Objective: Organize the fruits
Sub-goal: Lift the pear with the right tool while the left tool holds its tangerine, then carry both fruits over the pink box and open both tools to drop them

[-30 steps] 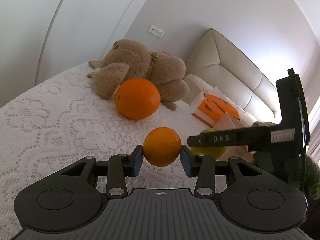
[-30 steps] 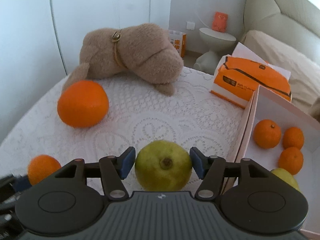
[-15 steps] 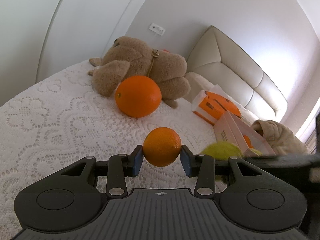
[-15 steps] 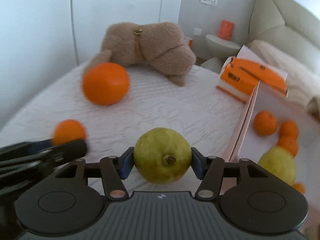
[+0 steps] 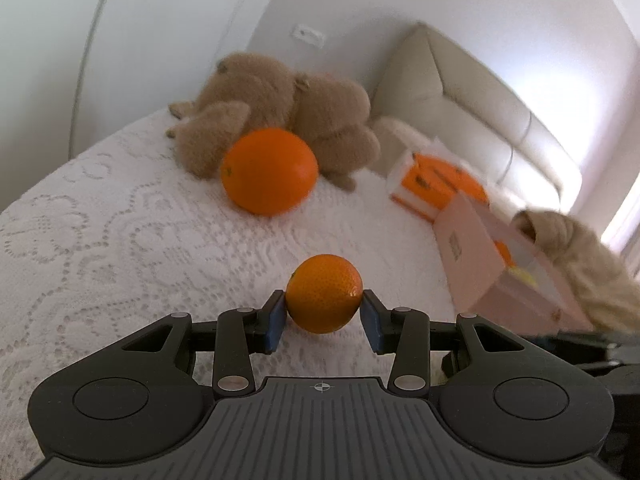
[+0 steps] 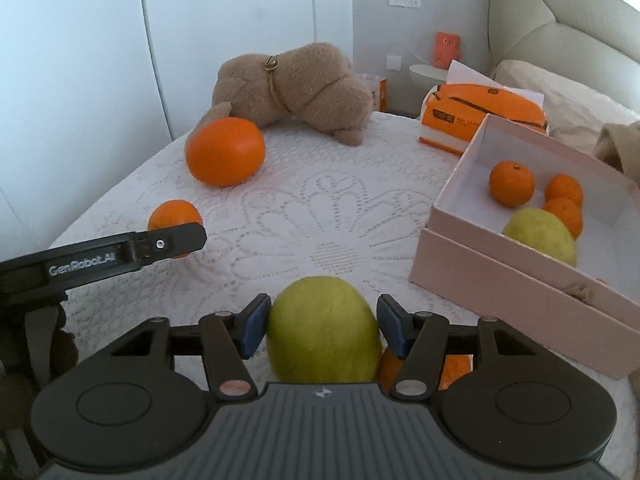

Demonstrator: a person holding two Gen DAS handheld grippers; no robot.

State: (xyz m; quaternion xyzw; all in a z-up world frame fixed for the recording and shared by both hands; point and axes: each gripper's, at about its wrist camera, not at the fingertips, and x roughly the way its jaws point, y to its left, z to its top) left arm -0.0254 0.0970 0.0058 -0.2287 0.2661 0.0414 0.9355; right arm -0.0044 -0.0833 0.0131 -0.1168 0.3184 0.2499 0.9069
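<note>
Left tool is gripping one mandarin, lower centre. Right tool is clamping one green pear. Box, right, is holding three mandarins and one pear, partly hidden. One large orange is sitting upper left on the bed.

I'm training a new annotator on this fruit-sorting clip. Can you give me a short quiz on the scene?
1. True or false: the left gripper is shut on the small orange.
2. What does the right gripper hold? A) a banana B) the green fruit C) a spoon
3. In the right wrist view, how many fruits lie in the pink box?
Key: 1 true; 2 B; 3 four.
</note>
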